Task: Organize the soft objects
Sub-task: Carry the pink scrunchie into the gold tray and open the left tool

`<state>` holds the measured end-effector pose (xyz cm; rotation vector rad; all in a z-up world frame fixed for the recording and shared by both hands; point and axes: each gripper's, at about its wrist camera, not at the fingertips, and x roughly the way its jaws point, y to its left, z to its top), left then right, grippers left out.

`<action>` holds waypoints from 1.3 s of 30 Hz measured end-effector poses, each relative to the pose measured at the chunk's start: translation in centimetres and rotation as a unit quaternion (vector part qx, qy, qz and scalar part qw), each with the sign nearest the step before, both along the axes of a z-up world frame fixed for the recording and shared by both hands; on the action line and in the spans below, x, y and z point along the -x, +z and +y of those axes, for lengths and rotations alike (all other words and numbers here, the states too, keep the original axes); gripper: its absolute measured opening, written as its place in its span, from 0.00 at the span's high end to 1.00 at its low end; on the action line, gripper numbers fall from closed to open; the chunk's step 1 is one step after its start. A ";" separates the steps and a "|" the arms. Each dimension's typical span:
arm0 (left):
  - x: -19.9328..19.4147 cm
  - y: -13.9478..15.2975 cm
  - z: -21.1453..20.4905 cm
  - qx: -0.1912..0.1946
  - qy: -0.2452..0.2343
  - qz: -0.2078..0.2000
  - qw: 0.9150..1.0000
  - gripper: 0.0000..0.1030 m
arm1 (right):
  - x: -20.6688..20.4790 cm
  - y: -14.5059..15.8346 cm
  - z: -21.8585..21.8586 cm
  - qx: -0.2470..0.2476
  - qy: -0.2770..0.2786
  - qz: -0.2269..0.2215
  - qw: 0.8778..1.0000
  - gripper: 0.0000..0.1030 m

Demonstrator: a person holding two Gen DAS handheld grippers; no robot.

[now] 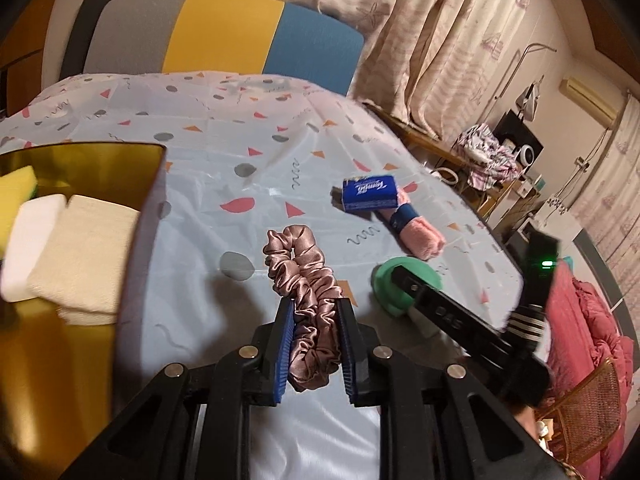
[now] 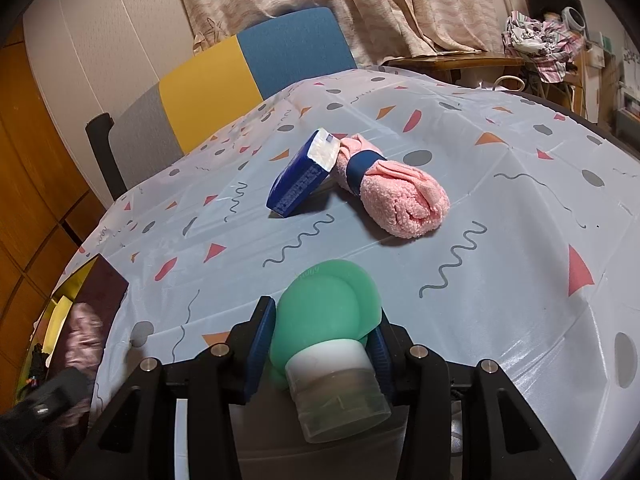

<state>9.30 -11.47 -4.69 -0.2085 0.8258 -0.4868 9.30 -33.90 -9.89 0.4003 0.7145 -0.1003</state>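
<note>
The left gripper (image 1: 313, 338) clenched the light, slippery satin scrunchie (image 1: 306, 280) across its bunched lower loop, near the gold box (image 1: 156, 172) at left, while the right gripper (image 2: 320, 356) squeezed the soft green silicone bottle (image 2: 324, 320) just beyond its stiff cap (image 2: 340, 396).

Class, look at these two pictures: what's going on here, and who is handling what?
A person is tidying soft things with two handheld grippers. The left gripper is shut on a pink scrunchie; the right gripper is shut on a green squeeze bottle. A gold box at the left already holds sponges and a folded cloth. A tissue pack and a rolled pink towel lie touching on the tablecloth.
</note>
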 end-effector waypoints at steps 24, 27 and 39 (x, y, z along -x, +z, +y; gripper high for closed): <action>1.3 -0.4 18.7 -0.047 0.133 0.067 0.988 0.77 | 0.0 0.1 0.2 0.013 0.001 0.005 1.000 0.55; 1.4 -0.7 19.5 -0.057 0.148 0.066 0.985 0.68 | -0.1 0.1 0.3 0.015 0.001 0.006 1.000 0.55; 3.1 0.6 21.4 -0.047 0.177 0.032 0.983 0.55 | -0.1 0.7 0.5 0.019 0.009 0.014 1.000 0.56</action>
